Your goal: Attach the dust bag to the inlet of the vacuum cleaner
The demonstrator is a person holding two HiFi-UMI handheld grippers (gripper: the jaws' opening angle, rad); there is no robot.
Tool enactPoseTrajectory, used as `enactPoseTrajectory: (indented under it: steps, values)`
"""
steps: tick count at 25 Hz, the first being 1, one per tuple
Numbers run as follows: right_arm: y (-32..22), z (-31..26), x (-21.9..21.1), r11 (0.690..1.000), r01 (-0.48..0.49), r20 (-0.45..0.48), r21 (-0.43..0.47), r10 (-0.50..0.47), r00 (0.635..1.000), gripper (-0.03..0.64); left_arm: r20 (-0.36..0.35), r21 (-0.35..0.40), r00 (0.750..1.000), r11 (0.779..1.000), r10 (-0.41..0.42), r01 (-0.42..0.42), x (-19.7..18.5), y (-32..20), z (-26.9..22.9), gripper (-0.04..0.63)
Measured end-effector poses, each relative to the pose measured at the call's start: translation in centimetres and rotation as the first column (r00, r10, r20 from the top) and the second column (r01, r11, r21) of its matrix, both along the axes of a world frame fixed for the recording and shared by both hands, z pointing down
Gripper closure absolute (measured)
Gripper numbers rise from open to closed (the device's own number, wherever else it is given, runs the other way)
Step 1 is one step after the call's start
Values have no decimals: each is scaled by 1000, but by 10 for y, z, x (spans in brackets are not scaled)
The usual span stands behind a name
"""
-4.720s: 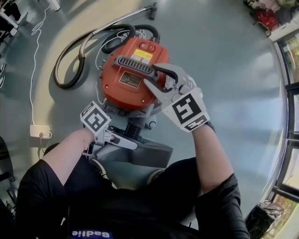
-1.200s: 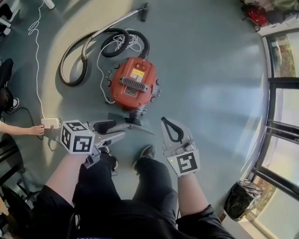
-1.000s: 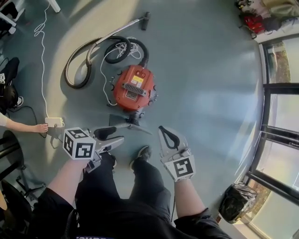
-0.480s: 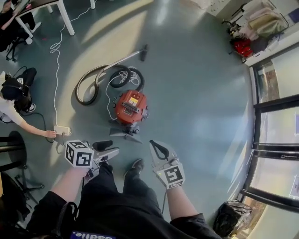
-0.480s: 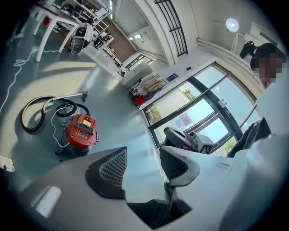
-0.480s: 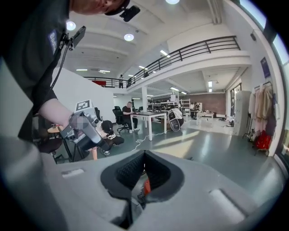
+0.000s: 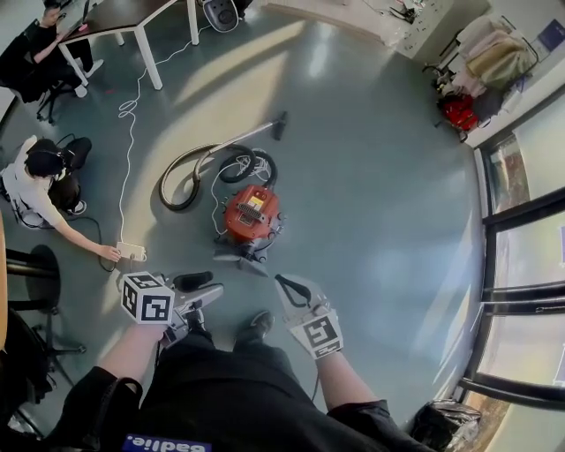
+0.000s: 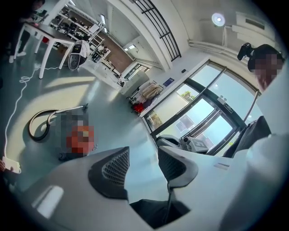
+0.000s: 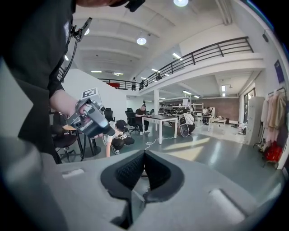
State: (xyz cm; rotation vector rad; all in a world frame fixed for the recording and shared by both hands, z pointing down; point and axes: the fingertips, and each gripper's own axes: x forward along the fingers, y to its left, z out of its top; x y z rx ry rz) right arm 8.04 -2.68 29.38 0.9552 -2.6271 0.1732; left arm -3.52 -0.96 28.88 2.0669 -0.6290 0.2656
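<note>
The red vacuum cleaner point(image 7: 251, 212) stands on the floor far below, with its hose point(image 7: 190, 172) looped to the left. A grey dust bag point(image 7: 240, 260) lies at its near end. Both grippers hang high over the floor, well apart from the machine. My left gripper point(image 7: 201, 289) is open and empty; its jaws point(image 8: 143, 164) have just been closing, with a gap still between them. My right gripper point(image 7: 287, 284) is shut with nothing in it, its pads meeting point(image 9: 144, 155). The left gripper point(image 9: 92, 119) also shows in the right gripper view.
A person point(image 7: 44, 181) crouches at the left, one hand on a white power strip point(image 7: 131, 252) with a long white cable. A white table point(image 7: 132, 18) stands at the back left. Window frames point(image 7: 521, 265) run along the right. A black bag point(image 7: 441, 428) sits at the bottom right.
Both grippers have come off the vacuum and the grey bag and risen with the head. The vacuum now looks much smaller and farther below.
</note>
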Motion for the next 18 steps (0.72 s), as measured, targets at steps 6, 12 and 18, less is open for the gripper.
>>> enactPoseTrajectory:
  steps: [6, 12, 18]
  values:
    - [31, -19, -28, 999, -25, -23, 20, 26, 999, 624, -21, 62, 999, 998, 33, -32, -26, 25, -19, 412]
    - [66, -48, -77, 990, -143, 27, 16, 143, 989, 623, -13, 179, 997, 981, 73, -70, -77, 52, -44, 470]
    - [101, -73, -115, 976, -216, 93, 1, 215, 972, 624, 6, 352, 988, 925, 151, -144, -94, 83, -81, 546]
